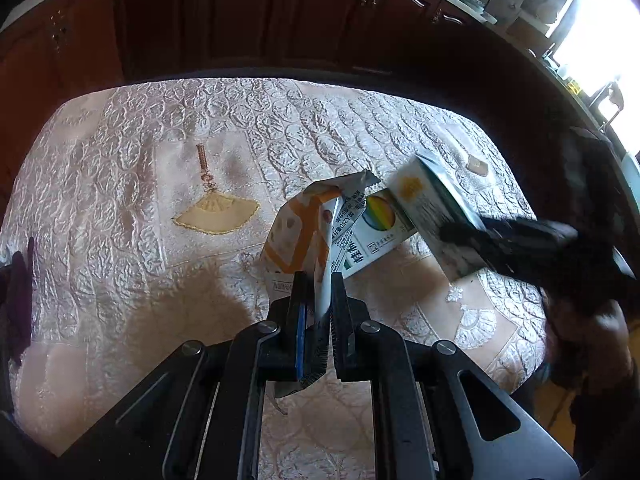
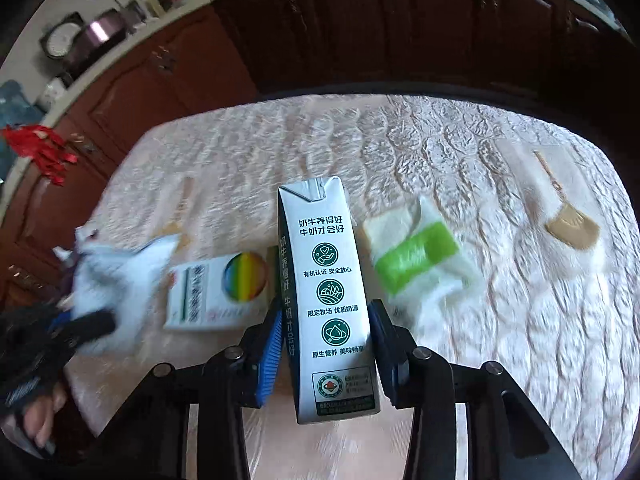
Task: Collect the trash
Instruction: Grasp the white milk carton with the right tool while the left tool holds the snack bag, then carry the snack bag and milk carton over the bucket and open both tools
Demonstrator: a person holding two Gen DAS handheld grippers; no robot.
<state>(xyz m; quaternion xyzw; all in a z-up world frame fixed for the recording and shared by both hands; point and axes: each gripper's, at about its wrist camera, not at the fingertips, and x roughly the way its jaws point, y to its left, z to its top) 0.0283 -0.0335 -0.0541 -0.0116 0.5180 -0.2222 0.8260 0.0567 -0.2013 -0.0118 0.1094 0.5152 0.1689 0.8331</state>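
Observation:
My left gripper [image 1: 318,280] is shut on a crumpled orange-and-white wrapper [image 1: 300,236] and holds it above the table. My right gripper [image 2: 325,312] is shut on a white and dark green milk carton [image 2: 326,292], which also shows in the left wrist view [image 1: 436,212]. A small white box with a rainbow circle [image 2: 218,292] lies flat on the tablecloth between the two grippers, also seen in the left wrist view [image 1: 378,226]. A white packet with a green band [image 2: 416,258] lies to the right of the carton.
The table carries a pale embossed tablecloth [image 1: 120,184] with embroidered fan motifs [image 1: 216,216]. Dark wooden cabinets [image 1: 240,12] stand behind its far edge. A bright window [image 1: 600,40] is at the far right. A red tassel [image 2: 40,152] hangs at the left.

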